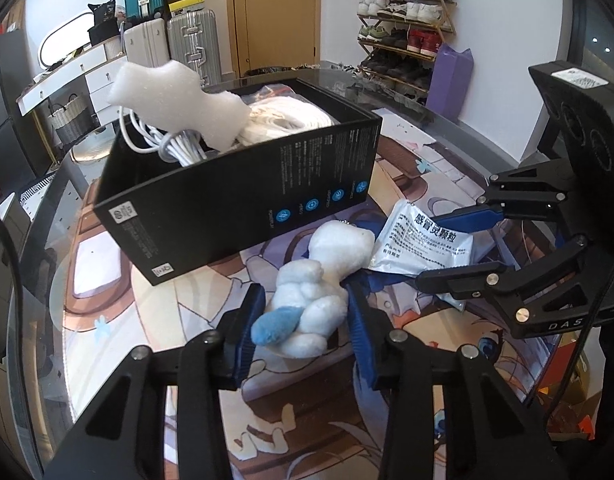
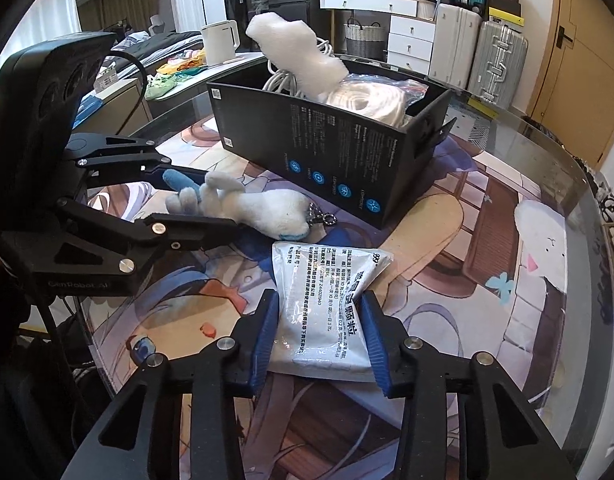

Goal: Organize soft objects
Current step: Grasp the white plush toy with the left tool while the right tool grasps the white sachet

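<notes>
A white plush toy (image 1: 319, 280) with a blue tail lies on the printed mat, and my left gripper (image 1: 305, 320) is shut on its lower body. The right wrist view shows that same toy (image 2: 263, 208) between the left gripper's (image 2: 213, 200) fingers, a keychain clip at its head. A silver medicine packet (image 2: 327, 304) lies beside it, and my right gripper (image 2: 319, 332) is shut on it, both blue pads pressing its sides. The left wrist view shows the packet (image 1: 423, 240) in the right gripper (image 1: 443, 246). Behind stands an open black box (image 1: 243, 200) holding white foam (image 1: 167, 96), cables and rope.
The black box (image 2: 331, 148) stands just beyond both grippers on a round glass table (image 2: 579, 184) covered by an anime-print mat (image 2: 487, 240). A white kettle (image 2: 221, 42) sits at the far edge. Suitcases (image 2: 495, 60), drawers and a shoe rack (image 1: 407, 28) line the room.
</notes>
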